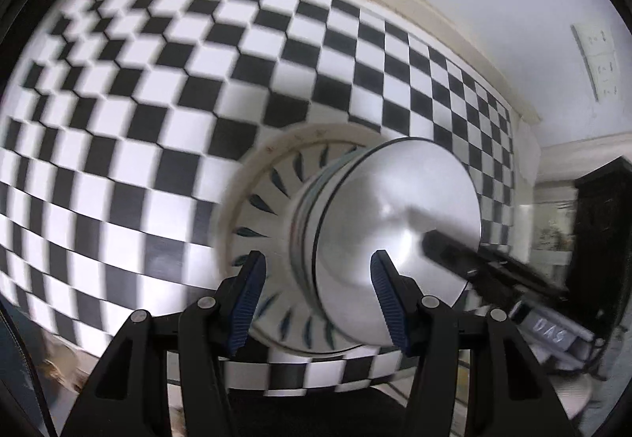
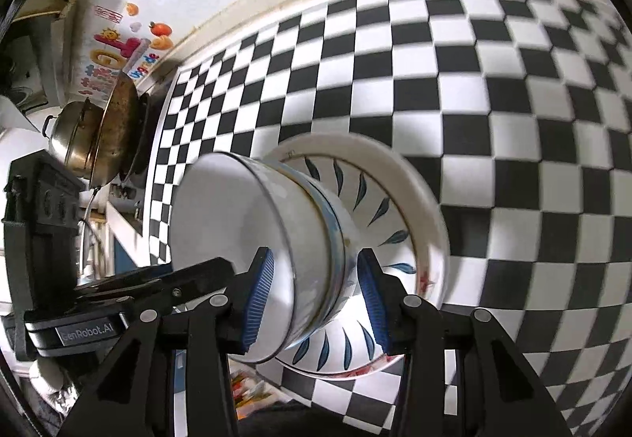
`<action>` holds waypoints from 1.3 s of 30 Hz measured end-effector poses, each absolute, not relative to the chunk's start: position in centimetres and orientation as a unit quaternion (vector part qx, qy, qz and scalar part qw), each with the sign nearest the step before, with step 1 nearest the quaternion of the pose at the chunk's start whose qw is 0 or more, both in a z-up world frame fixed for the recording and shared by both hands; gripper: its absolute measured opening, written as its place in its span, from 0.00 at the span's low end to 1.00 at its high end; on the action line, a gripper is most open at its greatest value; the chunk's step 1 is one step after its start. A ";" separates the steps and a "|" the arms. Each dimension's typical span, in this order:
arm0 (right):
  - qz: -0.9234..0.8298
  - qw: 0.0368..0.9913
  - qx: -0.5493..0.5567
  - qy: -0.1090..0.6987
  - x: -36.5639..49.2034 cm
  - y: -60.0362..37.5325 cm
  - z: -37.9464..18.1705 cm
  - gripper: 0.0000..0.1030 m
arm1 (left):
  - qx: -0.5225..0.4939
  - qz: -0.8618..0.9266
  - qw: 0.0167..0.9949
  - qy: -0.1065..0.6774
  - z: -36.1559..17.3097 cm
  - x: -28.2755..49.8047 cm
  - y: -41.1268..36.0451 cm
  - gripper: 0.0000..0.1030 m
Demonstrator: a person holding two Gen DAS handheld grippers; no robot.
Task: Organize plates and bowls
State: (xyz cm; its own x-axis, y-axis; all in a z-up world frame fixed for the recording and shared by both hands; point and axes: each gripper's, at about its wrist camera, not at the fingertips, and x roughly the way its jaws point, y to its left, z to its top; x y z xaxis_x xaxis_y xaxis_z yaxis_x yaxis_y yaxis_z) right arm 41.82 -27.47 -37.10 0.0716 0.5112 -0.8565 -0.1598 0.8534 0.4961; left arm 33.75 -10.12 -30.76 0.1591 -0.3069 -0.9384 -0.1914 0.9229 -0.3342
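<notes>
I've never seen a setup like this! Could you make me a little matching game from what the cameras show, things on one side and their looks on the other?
Things:
1. plate
2. top bowl
3. tablecloth
4. pot

Looks:
a. black and white checks
b. ring of blue leaf marks
c. plain white inside
d. shiny metal with side handles

Pairs: 1-b, 2-c, 3-a, 4-d

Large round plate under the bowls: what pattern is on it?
Dark blue leaf strokes radiating on the white plate, clearest in the right wrist view.
</notes>
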 end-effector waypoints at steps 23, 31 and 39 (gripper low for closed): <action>0.102 0.863 0.056 0.492 23.2 -26.9 -19.6 0.86 | -0.023 -0.030 0.877 0.479 -15.4 19.3 -8.9 0.90; 0.086 0.898 0.054 0.428 15.6 -27.4 -12.8 0.89 | -0.028 -0.023 0.902 0.429 -10.3 13.4 -9.2 0.90; 0.084 0.926 0.038 0.366 7.7 -28.6 -6.7 0.90 | -0.020 0.002 0.922 0.386 -6.2 6.4 -10.7 0.90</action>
State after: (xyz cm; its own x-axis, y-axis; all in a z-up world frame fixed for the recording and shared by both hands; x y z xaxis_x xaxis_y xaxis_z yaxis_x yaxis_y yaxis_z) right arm 7.71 -28.56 -6.70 0.7173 0.1838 -0.6721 -0.1284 0.9829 0.1318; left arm 6.44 -10.70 -6.16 0.7016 -0.0114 -0.7125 -0.0199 0.9992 -0.0355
